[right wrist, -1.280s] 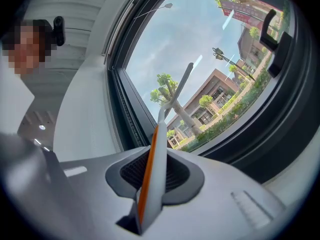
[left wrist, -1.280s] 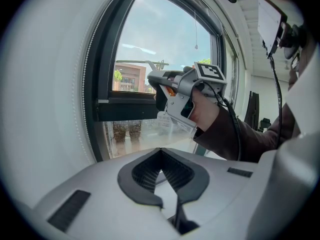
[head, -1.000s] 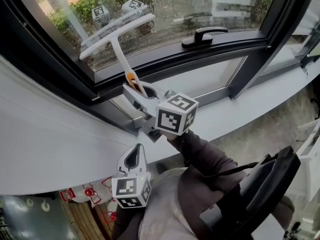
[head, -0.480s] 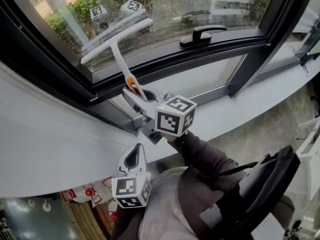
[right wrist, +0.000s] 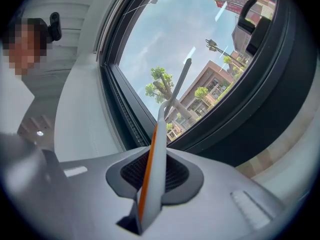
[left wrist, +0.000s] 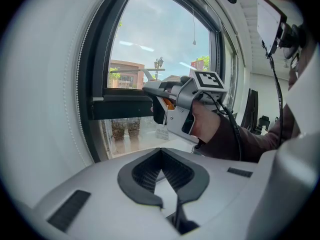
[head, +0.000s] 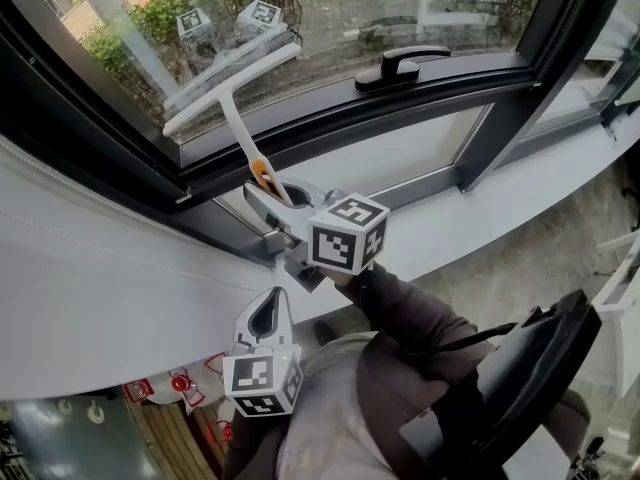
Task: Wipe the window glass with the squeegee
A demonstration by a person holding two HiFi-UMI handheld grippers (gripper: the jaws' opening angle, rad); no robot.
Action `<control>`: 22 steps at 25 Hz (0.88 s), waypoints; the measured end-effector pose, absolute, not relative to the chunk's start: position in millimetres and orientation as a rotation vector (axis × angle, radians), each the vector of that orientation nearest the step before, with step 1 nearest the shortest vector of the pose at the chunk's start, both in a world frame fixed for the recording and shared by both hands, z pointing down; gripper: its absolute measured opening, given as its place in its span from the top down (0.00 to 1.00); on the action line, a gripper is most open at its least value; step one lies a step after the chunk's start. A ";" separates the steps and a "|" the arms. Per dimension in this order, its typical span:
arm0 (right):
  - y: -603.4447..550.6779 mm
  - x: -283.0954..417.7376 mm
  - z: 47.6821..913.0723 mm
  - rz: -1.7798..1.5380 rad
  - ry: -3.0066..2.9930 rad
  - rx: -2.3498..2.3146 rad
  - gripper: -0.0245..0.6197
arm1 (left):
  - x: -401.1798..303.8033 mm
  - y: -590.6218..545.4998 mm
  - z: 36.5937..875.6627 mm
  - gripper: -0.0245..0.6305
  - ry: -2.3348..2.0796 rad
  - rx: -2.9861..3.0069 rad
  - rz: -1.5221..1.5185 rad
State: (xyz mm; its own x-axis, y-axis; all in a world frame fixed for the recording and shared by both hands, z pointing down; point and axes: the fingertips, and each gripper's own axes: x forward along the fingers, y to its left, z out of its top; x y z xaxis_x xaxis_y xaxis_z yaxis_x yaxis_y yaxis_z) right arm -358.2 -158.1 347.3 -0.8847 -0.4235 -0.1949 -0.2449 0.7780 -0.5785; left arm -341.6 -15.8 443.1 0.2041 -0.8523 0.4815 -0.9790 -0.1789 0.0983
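The white squeegee (head: 232,83) has an orange strip on its handle, and its blade lies against the window glass (head: 340,8) low on the pane, just above the dark frame. My right gripper (head: 264,188) is shut on the handle's lower end. In the right gripper view the squeegee (right wrist: 159,149) stands between the pads and rises toward the glass. My left gripper (head: 273,298) hangs lower, near the body, shut and holding nothing. In the left gripper view its jaws (left wrist: 161,153) meet, with the right gripper (left wrist: 180,104) ahead of them.
A black window handle (head: 400,65) sits on the dark frame (head: 330,128) to the right of the squeegee. A pale sill (head: 500,208) runs below the window. A white roller blind (head: 90,258) covers the left side. A dark chair (head: 520,388) stands at lower right.
The squeegee blade has slid slightly down the glass toward the frame, with the right gripper following. The left gripper has stayed where it was.
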 end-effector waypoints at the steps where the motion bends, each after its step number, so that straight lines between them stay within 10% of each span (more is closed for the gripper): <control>1: -157.9 -358.1 348.8 -0.807 2.657 -0.513 0.89 | -341.1 -15.5 443.4 0.96 -1.707 2.101 0.453; 22: -158.6 -350.1 381.4 -0.934 2.623 -0.482 0.89 | -330.3 -10.2 457.0 0.96 -1.702 2.054 0.498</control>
